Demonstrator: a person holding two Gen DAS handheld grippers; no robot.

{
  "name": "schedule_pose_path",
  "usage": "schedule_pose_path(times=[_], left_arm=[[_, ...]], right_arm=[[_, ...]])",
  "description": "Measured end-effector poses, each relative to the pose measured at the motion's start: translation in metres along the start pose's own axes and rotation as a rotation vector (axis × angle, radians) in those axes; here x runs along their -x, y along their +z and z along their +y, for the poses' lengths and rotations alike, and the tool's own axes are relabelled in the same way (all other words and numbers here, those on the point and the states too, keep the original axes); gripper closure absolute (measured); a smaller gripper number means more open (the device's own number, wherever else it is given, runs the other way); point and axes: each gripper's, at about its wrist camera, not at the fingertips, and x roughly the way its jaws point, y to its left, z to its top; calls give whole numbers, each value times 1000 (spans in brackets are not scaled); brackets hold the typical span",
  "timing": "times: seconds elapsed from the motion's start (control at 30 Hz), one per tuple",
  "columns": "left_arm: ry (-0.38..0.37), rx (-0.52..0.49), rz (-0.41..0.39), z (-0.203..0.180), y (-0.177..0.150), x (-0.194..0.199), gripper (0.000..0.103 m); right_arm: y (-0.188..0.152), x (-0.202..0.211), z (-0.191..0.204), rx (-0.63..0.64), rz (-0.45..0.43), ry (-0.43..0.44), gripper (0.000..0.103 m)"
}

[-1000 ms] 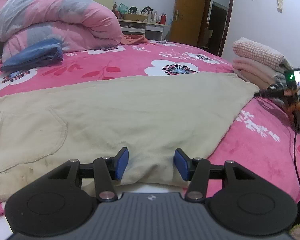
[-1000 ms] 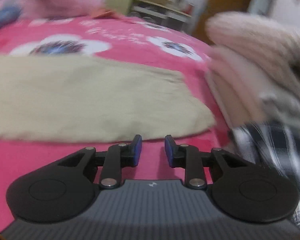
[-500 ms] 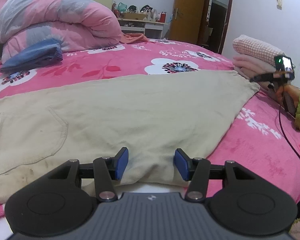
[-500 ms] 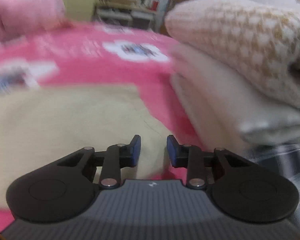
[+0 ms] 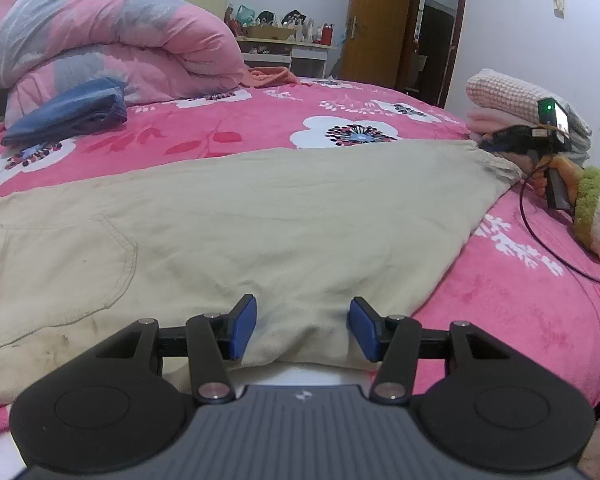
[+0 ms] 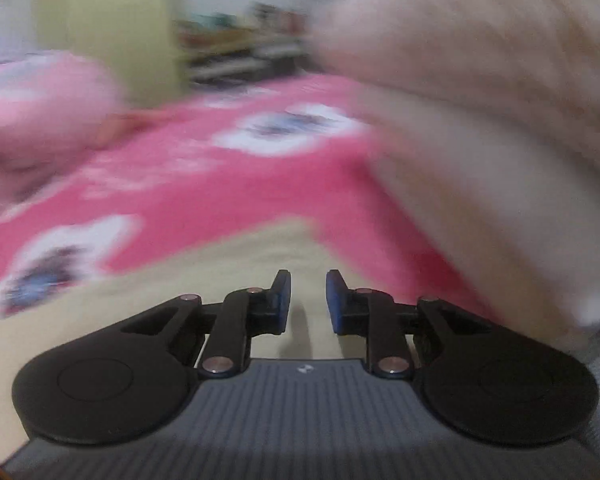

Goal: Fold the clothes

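Observation:
Beige trousers [image 5: 260, 220] lie spread flat across the pink flowered bed cover [image 5: 228, 124]. My left gripper [image 5: 303, 328] sits at their near edge, open, and the hem lies loose between its blue pads. At the far right corner of the trousers, beside a stack of folded clothes [image 5: 500, 96], a hand holds my right gripper [image 5: 488, 145]. The blurred right wrist view shows that gripper [image 6: 308, 300] low over the beige cloth [image 6: 220, 264]. Its jaws are closing to a narrow gap, and nothing shows clamped between the pads.
A rolled pink and grey duvet [image 5: 112, 52] and a folded blue garment [image 5: 68, 114] lie at the back left. The folded stack [image 6: 480, 80] looms close on the right of my right gripper. A black cable [image 5: 540, 240] trails over the bed on the right.
My right gripper has moved along the trousers' right end to their far corner by the folded stack and has rolled, and its jaws are narrower. The left gripper has stayed still.

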Motion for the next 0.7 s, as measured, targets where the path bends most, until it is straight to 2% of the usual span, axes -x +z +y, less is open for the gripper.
schedule_pose_path(times=[0.1, 0.13, 0.17, 0.23, 0.3, 0.33, 0.37, 0.4, 0.47, 0.5, 0.57, 0.6, 0.67, 0.7], left_arm=[[9, -7, 7, -2, 1, 0, 49], [13, -10, 8, -3, 1, 0, 49], [17, -13, 10, -4, 2, 0, 49], [21, -14, 10, -5, 1, 0, 49], [25, -13, 11, -6, 1, -1, 49], [28, -13, 14, -6, 1, -1, 49], [30, -11, 17, -7, 2, -1, 48], [33, -9, 21, -7, 3, -2, 48], [43, -1, 31, -8, 6, -3, 47], [51, 3, 38, -9, 7, -4, 47], [71, 15, 52, -12, 11, -6, 46], [84, 22, 60, -14, 13, -7, 45], [115, 29, 76, -19, 16, -9, 45], [134, 29, 84, -22, 17, -10, 44]], right_arm=[[-13, 0, 52, 184, 67, 301, 83], [-17, -7, 65, 242, 101, 364, 82], [-17, -18, 69, 264, 119, 355, 82], [-9, -36, 49, 182, 104, 216, 82], [1, -46, 5, 0, 55, -38, 83], [1, -41, -8, -58, 31, -138, 83], [-1, -36, -17, -111, 2, -187, 83], [-4, -29, -18, -130, -33, -206, 82], [-14, -14, 2, -39, -89, -206, 78], [-20, -7, 13, 14, -108, -177, 77], [-27, 1, 31, 91, -108, -80, 65], [-28, -1, 34, 101, -93, -111, 61], [-27, -14, 31, 80, -54, -293, 57], [-26, -16, 28, 58, -53, -354, 58]])
